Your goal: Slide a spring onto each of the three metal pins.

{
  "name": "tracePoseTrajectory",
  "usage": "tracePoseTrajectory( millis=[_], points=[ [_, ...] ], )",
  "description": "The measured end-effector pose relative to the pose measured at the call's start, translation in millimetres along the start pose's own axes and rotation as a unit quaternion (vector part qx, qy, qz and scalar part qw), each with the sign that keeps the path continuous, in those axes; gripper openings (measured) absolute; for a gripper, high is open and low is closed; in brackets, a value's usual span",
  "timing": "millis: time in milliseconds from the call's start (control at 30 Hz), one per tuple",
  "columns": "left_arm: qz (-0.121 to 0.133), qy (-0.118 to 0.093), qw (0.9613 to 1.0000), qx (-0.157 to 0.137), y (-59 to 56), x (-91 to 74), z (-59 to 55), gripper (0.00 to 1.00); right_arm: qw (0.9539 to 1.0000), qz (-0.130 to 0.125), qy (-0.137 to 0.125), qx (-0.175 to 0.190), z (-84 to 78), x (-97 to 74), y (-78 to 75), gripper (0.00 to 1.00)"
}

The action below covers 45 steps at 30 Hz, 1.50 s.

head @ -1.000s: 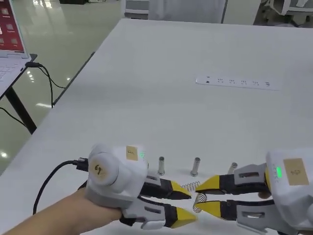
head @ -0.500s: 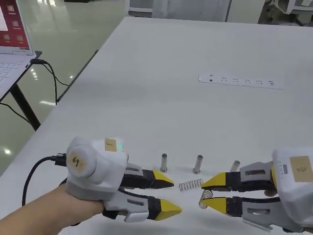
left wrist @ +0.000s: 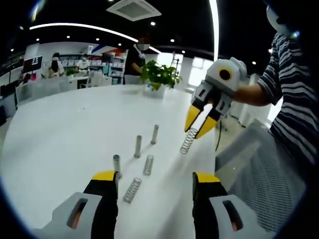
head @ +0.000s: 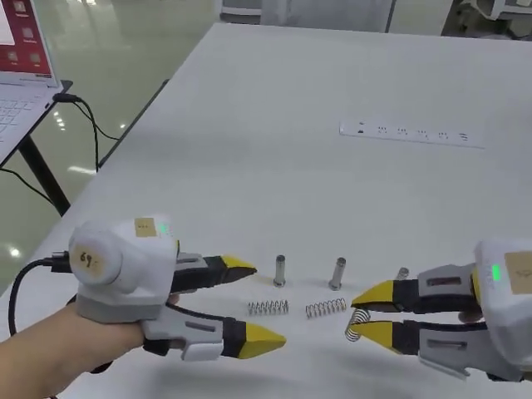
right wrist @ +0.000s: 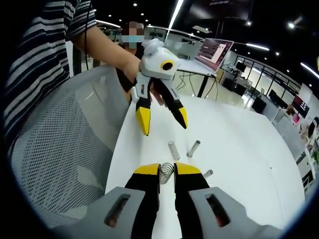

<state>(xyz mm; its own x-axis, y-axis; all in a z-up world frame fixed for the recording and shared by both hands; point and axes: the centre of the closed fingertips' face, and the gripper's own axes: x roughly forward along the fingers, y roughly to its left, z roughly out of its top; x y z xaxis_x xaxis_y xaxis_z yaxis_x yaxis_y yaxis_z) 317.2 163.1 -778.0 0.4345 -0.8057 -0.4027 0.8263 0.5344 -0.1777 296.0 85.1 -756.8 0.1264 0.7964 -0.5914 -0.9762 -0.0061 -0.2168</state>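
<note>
1. Yellow tips of the left gripper (head: 253, 303) are standing wide apart, released and gripping nothing. A hand (head: 75, 353) is holding it low at 7 o'clock in the head view, pointing toward 3 o'clock.
2. Right gripper (head: 363, 314) is sitting at 4 o'clock and pointing toward 9 o'clock. Its jaws are almost closed and are pinching one end of spring A (head: 356, 324), which is sticking out past the tips. In the left gripper view, spring A (left wrist: 188, 141) is hanging below those tips.
3. Both grippers are facing each other with their tips well apart.
4. Spring B (head: 268, 307) and spring C (head: 325, 308) are lying flat on the white table (head: 291, 183) between the grippers, touching neither. Spring B is lying near the left pin (head: 280, 271), at its 6–7 o'clock. Spring C is lying likewise near the middle pin (head: 338, 273).
5. All three pins are standing upright in a row, bare. The right pin (head: 402, 274) is showing just above the right gripper's upper jaw.
6. The table's left edge is running from 9 o'clock toward 12 o'clock.
7. Open tabletop is stretching from the pins toward 12 o'clock, as far as the power strip (head: 411, 135) at 1 o'clock.
8. A laptop (head: 17, 50) is sitting off the table at 10 o'clock.
</note>
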Motion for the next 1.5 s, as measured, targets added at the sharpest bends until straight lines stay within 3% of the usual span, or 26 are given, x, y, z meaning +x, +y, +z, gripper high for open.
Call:
tracePoseTrajectory(
  millis=[333,467,633,1500],
  points=[
    [0.028,-0.022,0.9993,-0.014,9.3,-12.3,-1.4,0.85,0.9999,-0.005,0.007,0.007,-8.8,-1.7,-2.2,0.07],
    [0.027,-0.026,0.9992,-0.016,9.2,-14.9,-0.1,0.97,0.9998,-0.007,0.011,0.012,-13.7,-1.3,-2.3,0.07],
    [0.015,-0.016,0.9997,-0.012,7.8,-16.5,-0.3,0.98,0.9997,-0.01,0.015,0.015,-17.0,-1.2,-2.3,0.07],
    [0.027,-0.015,0.9995,-0.004,14.8,-22.6,6.1,0.98,0.9979,-0.049,0.026,0.035,-34.4,-20.8,-24.3,0.07]
  ],
)
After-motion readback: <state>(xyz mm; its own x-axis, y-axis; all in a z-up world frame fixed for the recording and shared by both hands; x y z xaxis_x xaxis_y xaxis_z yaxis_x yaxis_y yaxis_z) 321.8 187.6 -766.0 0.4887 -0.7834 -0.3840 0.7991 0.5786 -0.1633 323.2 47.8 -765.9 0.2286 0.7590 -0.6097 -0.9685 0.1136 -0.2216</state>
